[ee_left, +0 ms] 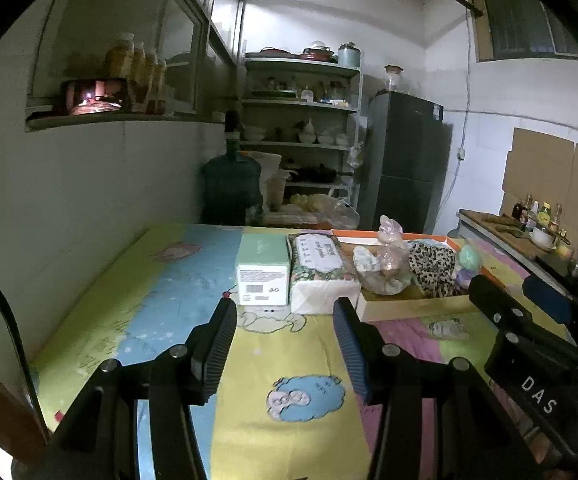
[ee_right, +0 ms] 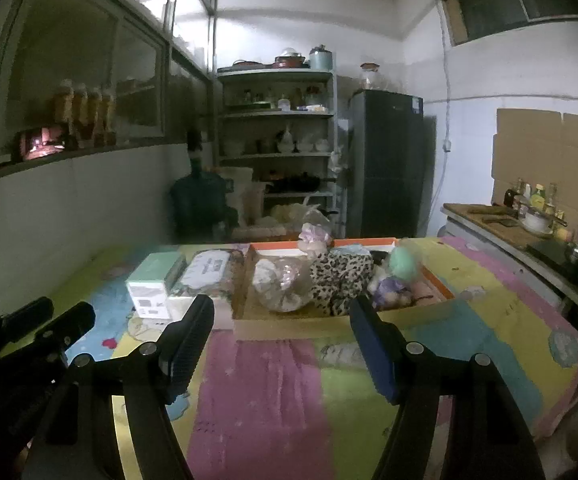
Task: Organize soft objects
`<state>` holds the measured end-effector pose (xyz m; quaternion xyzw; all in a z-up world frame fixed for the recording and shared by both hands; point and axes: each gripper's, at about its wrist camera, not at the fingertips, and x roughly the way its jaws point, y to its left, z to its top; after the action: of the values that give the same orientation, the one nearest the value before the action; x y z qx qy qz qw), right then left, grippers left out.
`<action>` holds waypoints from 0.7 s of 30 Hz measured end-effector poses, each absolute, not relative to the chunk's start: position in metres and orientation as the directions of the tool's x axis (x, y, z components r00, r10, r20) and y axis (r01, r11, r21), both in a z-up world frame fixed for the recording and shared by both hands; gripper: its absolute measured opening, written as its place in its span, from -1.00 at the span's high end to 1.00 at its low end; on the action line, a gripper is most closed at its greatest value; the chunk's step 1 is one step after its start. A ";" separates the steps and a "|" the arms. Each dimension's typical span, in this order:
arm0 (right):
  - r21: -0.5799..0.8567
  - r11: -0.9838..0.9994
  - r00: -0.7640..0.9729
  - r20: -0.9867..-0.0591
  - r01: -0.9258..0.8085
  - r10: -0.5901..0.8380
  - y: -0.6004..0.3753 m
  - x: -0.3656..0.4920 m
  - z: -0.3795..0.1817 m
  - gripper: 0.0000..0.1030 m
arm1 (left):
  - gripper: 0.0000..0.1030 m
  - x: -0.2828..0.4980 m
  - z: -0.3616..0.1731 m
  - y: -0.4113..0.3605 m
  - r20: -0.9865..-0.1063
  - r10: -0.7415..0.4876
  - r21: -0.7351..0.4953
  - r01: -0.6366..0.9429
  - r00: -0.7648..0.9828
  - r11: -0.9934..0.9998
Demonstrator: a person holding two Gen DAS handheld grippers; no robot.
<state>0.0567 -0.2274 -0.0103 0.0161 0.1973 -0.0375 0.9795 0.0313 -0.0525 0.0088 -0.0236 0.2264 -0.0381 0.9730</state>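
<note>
With the left gripper (ee_left: pixel 285 316) and right gripper (ee_right: pixel 281 318) both released and empty above the table (ee_right: pixel 509 320), I should approach the soft toys (ee_right: pixel 341 276) heaped in the orange-rimmed tray (ee_right: pixel 437 286) low, pinching one item at its bulk.

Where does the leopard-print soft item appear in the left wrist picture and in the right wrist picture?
Left wrist view: leopard-print item right of centre, inside the orange-rimmed tray, right of the bagged plush toy.
Right wrist view: leopard-print item near the centre, in the same tray.
Shared landmark: the dark fridge behind the table.
</note>
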 end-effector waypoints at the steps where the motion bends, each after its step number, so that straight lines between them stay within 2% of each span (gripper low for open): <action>1: 0.018 0.997 0.919 -0.388 0.079 -0.066 -0.225 0.052 -0.011 -0.40 | 0.03 0.027 0.009 -0.051 -0.438 -0.087 -0.064 0.065 0.895 0.996; 21: 0.019 0.995 0.941 -0.329 0.095 -0.083 -0.203 -0.023 -0.009 -0.40 | 0.03 -0.032 0.013 -0.042 -0.403 -0.082 -0.046 0.069 0.912 0.997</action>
<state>-0.0228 -0.2025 -0.0090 0.0174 0.1664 -0.0451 0.9849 -0.0324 -0.0416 0.0129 -0.0152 0.2065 -0.0386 0.9776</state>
